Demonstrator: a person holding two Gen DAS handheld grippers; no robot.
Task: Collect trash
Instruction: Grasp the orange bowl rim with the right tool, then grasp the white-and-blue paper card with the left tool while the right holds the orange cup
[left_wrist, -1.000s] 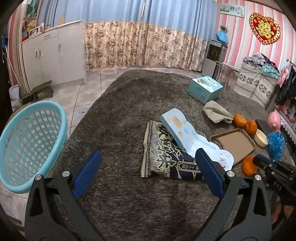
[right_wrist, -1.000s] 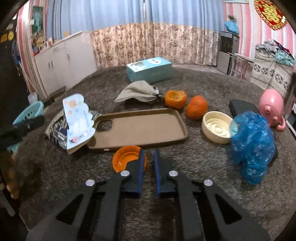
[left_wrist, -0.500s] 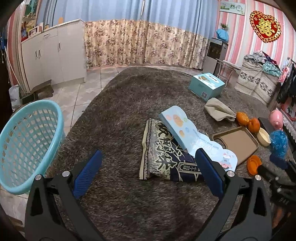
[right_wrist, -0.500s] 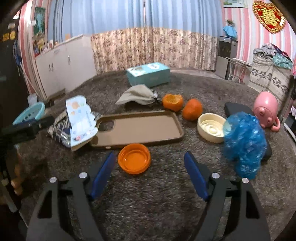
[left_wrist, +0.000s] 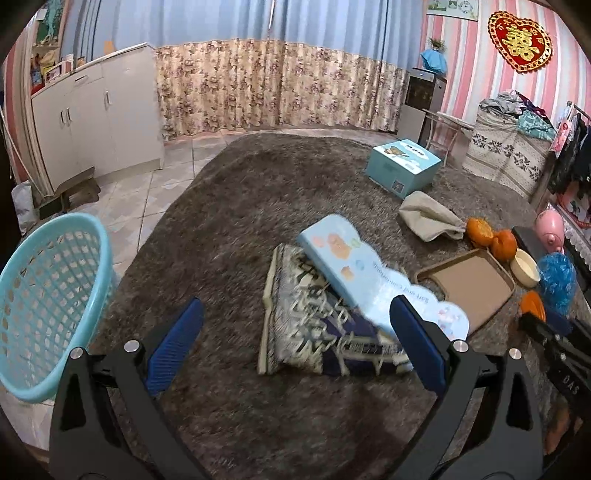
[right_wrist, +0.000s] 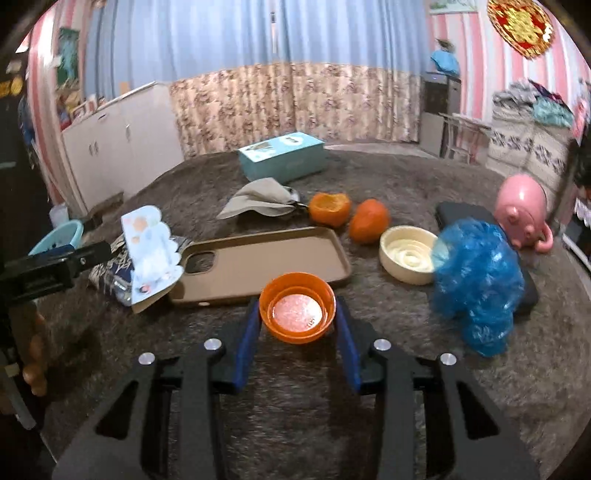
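Orange cap (right_wrist: 297, 312): open side up on the rug (right_wrist: 295, 406), near edge of the phone case (right_wrist: 266, 258), between the pads.
Right hand-held gripper (right_wrist: 297, 325): jaws just closing, blue pads against the cap's sides.
Left hand-held gripper (left_wrist: 295, 347): jaws wide, empty, above the snack bag (left_wrist: 314, 325).
Blue basket (left_wrist: 48, 314): far left, at the rug's edge.

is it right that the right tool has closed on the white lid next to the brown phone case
Not quite: the right tool has been closing on the orange lid, not a white one, as the right wrist view shows. It does sit next to the brown phone case.
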